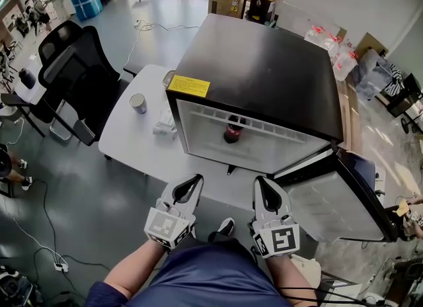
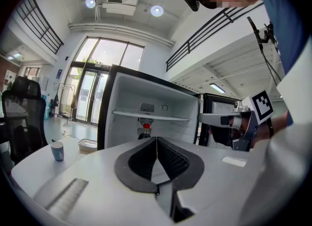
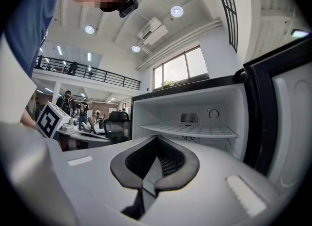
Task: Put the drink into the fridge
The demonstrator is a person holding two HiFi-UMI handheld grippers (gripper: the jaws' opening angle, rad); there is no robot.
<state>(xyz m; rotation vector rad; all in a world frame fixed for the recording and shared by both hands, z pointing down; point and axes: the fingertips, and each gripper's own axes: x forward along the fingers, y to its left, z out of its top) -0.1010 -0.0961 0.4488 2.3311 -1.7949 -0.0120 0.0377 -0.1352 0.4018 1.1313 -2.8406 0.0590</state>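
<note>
Your drink (image 1: 232, 131) already stands inside the fridge (image 1: 264, 61), on its floor under the wire shelf (image 2: 151, 116). It's at about 12 o'clock from your two grippers and well apart from both. It looks like a small dark plastic bottle with a red cap, though it's too small in the views to be sure of the material. Judge it as fairly light, stiff enough when full, smooth and a bit slippery. If you need to shift it, take it round the straight body below the shoulder, not by the cap. Its long axis is vertical, cap pointing up toward the shelf. The left gripper (image 1: 195, 180) has its jaws pressed together on nothing, and the right gripper (image 1: 260, 182) the same, both near your body. The fridge sits on the desk (image 1: 132, 143), and its door (image 1: 337, 206) hangs open at its 3 o'clock
</note>
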